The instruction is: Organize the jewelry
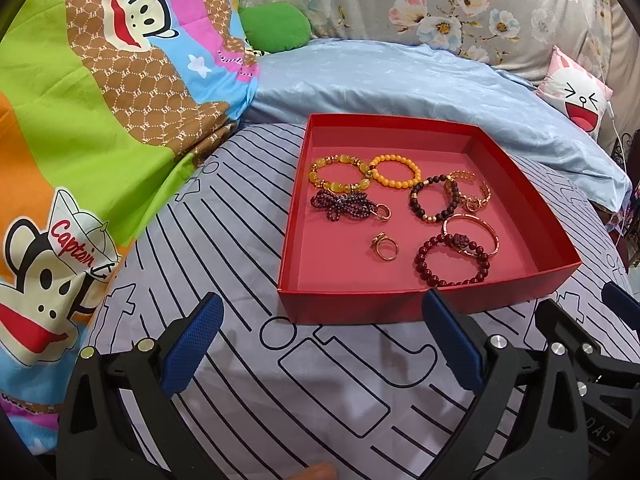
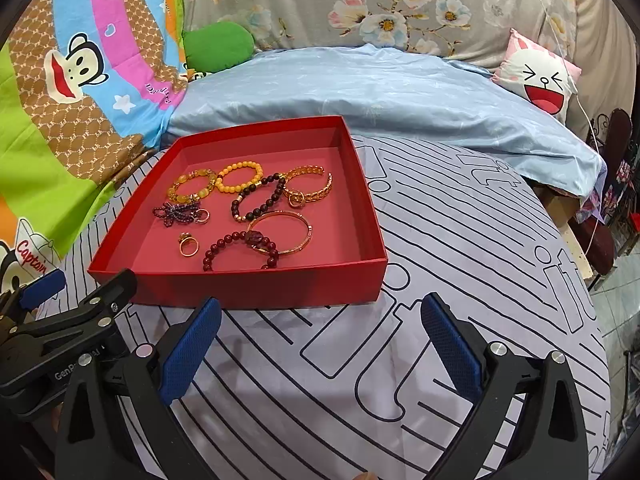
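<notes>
A shallow red box (image 1: 404, 302) (image 2: 256, 284) sits on the striped bedsheet and holds several pieces of jewelry: a yellow stone bracelet (image 1: 340, 172) (image 2: 192, 190), an orange bead bracelet (image 1: 396, 170) (image 2: 240, 178), a dark bead bracelet (image 1: 432, 198) (image 2: 258, 196), a red bead bracelet (image 1: 454, 260) (image 2: 240, 250), a gold bangle (image 1: 476, 234) (image 2: 280, 230), a gold ring (image 1: 386, 248) (image 2: 188, 244) and a purple bead strand (image 1: 340, 206) (image 2: 178, 212). My left gripper (image 1: 320, 312) is open and empty just before the box's front wall. My right gripper (image 2: 320, 316) is open and empty at the box's front right corner.
A cartoon monkey quilt (image 1: 80, 100) is piled at the left. A light blue blanket (image 1: 400, 80) and a floral cushion (image 1: 440, 0) lie behind the box. A pink rabbit pillow (image 2: 540, 80) is at the back right. The bed's edge (image 2: 576, 248) drops at the right.
</notes>
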Tool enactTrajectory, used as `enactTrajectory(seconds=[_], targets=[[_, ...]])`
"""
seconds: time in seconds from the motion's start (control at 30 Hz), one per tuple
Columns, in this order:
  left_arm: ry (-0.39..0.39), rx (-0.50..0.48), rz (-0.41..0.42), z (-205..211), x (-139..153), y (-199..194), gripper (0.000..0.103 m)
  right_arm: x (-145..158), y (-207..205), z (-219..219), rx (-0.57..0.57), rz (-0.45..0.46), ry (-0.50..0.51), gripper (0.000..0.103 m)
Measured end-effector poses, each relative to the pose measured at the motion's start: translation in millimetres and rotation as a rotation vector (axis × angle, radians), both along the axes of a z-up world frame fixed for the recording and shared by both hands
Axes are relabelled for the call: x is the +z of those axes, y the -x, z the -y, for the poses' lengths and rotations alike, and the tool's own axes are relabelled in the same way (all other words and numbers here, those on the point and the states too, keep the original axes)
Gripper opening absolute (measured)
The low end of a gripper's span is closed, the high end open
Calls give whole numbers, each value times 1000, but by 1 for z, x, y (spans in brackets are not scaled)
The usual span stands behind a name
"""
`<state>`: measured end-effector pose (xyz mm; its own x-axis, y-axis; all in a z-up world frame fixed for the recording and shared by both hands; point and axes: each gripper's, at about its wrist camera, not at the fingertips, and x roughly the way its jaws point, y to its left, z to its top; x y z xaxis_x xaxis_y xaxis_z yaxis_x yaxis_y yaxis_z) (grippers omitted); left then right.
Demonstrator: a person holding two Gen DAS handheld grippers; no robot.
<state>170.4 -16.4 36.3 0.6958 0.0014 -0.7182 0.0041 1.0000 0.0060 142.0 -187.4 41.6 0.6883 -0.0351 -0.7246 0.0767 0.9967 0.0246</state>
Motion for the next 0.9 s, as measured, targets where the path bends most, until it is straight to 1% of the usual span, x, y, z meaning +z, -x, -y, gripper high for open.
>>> enactTrajectory(seconds=[0.2, 0.3, 0.4, 0.8, 0.9], targets=[[7, 14, -8, -2, -1, 1, 95, 1, 0, 0, 5, -4, -4, 96], [-6, 20, -2, -1, -1, 1, 95, 0, 0, -1, 6, -7, -4, 96], [-1, 21, -14, -2, -2, -1, 95, 0, 0, -2, 8, -9, -3, 96], [-10, 29, -18, -1, -2, -1, 95, -1, 0, -4, 10, -11, -5, 96], [-15, 31, -7, -1, -1, 0, 95, -1, 1, -5, 10, -11, -5, 96]])
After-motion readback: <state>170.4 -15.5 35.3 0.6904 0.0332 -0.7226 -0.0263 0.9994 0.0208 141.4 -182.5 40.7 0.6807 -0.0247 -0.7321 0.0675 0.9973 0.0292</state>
